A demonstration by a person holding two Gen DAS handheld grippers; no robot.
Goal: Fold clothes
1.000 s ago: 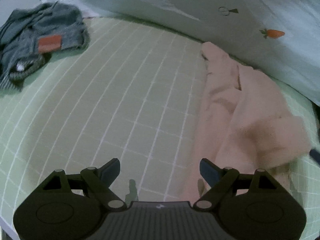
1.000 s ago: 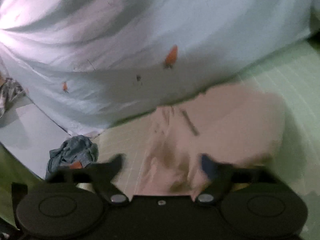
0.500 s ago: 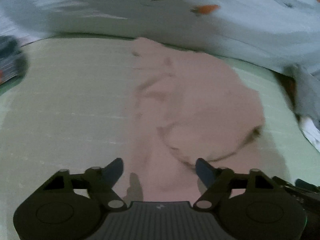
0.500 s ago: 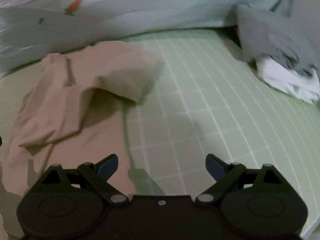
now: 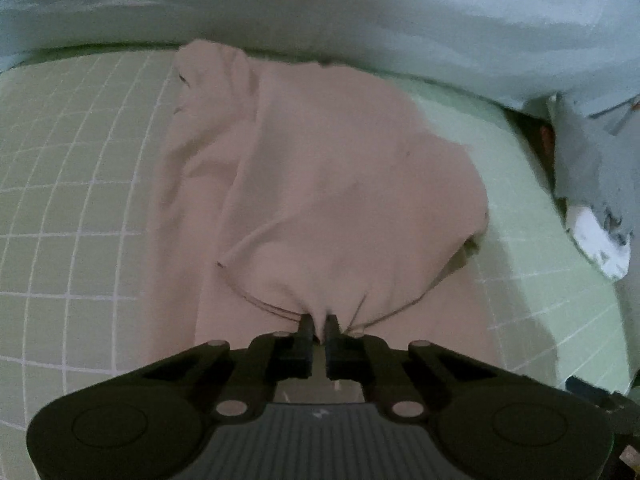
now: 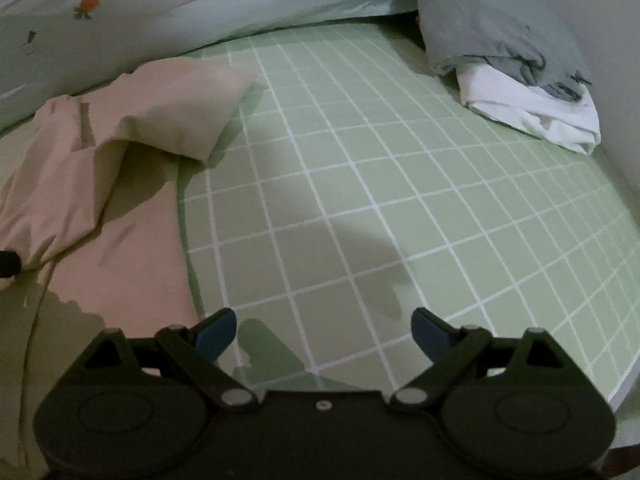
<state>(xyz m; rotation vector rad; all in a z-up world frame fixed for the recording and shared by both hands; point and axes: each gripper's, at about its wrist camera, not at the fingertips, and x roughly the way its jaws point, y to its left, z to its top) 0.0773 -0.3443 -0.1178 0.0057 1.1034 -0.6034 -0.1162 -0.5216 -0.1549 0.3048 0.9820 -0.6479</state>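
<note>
Since a second ago the left gripper (image 5: 319, 326) has swung across from the bare grid onto the pink garment (image 5: 320, 184), and its jaws, then wide apart, have closed to a narrow slit pinching a bunched edge of the cloth at six o'clock in the left wrist view. The right gripper (image 6: 324, 326) has dropped from facing the quilt to hang over the green checked sheet (image 6: 360, 184); its blue-padded jaws stand wide open with nothing between them, the garment lying off at nine to ten o'clock of it. The step in hand looks like taking hold of the near fold before laying it flat or doubling it. The next move likely calls for the right gripper to shift toward nine o'clock and catch a matching edge, so both lift evenly. The garment is soft, matte, limp knit, creased toward the pinch, one flap doubled over. A pale quilt with carrot prints (image 5: 400, 20) runs along twelve o'clock; a grey and white crumpled pile (image 6: 512, 64) sits at two o'clock.
</note>
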